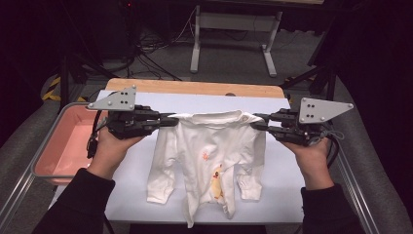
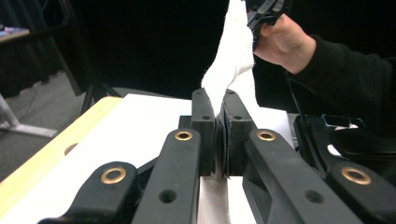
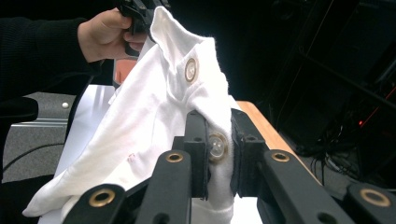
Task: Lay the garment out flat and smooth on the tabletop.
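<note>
A small white baby garment [image 1: 209, 156] with long sleeves and a yellow print hangs stretched between both grippers above the white table top [image 1: 131, 165]. My left gripper [image 1: 175, 120] is shut on its left shoulder, and in the left gripper view the cloth [image 2: 229, 60] rises out of the closed jaws [image 2: 218, 109]. My right gripper [image 1: 255, 122] is shut on the right shoulder, pinching fabric with a snap button [image 3: 215, 145] between its jaws; the garment [image 3: 140, 121] drapes away to the left there. The lower hem and sleeves rest on the table.
A pink tray [image 1: 68, 141] with a metal rim sits at the table's left side. A wooden strip [image 1: 195, 87] runs along the far edge. Beyond it stand a white table frame [image 1: 234, 34], cables and dark stands on the floor.
</note>
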